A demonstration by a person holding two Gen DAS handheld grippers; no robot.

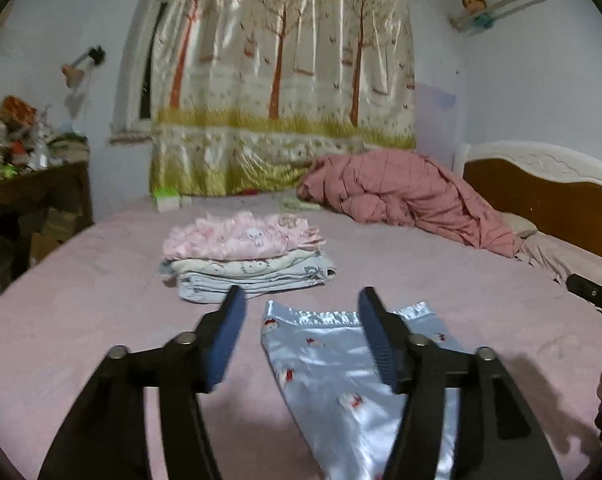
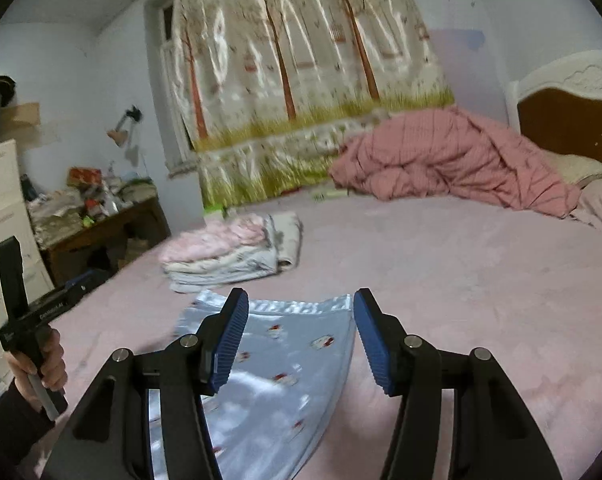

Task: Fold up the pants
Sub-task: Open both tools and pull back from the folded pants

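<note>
Pale blue satin pants with small red and white prints lie flat on the pink bed sheet, waistband toward the far side. My left gripper hovers above them, open, with nothing between its blue pads. In the right wrist view the same pants lie under my right gripper, which is also open and holds nothing. A hand at the left edge of that view grips the left gripper's handle. Part of the right gripper's black body shows at the left wrist view's right edge.
A stack of folded clothes sits just beyond the pants. A bunched pink quilt lies at the far right by the wooden headboard. A cluttered desk stands left of the bed, a tree-print curtain behind.
</note>
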